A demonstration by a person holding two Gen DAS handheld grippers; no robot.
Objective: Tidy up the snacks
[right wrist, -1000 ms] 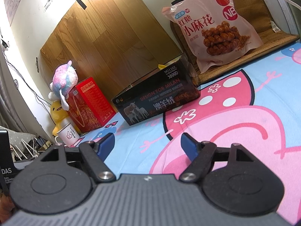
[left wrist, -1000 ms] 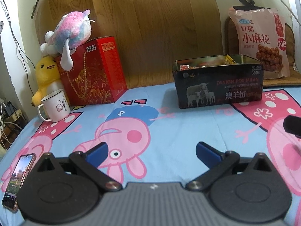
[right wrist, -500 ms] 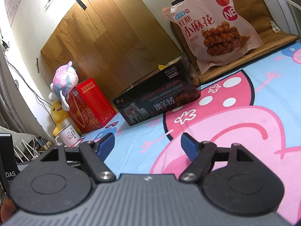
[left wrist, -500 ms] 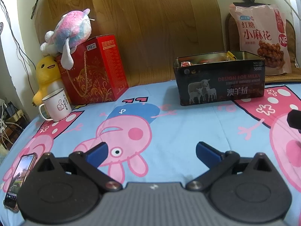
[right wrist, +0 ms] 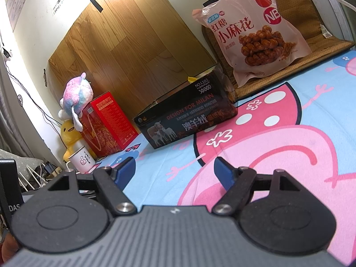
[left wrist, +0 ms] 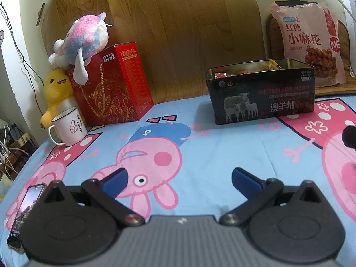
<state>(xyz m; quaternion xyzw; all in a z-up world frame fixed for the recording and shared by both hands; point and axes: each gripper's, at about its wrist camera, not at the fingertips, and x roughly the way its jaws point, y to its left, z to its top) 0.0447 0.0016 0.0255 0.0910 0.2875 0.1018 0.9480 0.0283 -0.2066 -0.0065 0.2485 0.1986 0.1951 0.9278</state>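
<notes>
A black open tin [left wrist: 262, 93] with sheep on its side stands at the far middle of the bed and holds several small wrapped snacks [left wrist: 273, 63]. It also shows in the right wrist view [right wrist: 189, 120]. A large pink snack bag [left wrist: 311, 42] leans against the wall behind it, also seen in the right wrist view [right wrist: 251, 29]. My left gripper [left wrist: 179, 178] is open and empty, low over the sheet, well short of the tin. My right gripper [right wrist: 174, 166] is open and empty, also short of the tin.
A red gift box [left wrist: 111, 84] with a plush toy [left wrist: 84, 37] on top, a yellow duck plush [left wrist: 55, 89] and a white mug [left wrist: 69, 126] stand at the far left. A phone [left wrist: 24, 213] lies at the near left edge. A woven mat [right wrist: 311, 51] lies under the bag.
The left gripper has drawn back a little and tilted, so the tin and bag sit slightly farther off. The right gripper has hardly moved. Both stay open.
</notes>
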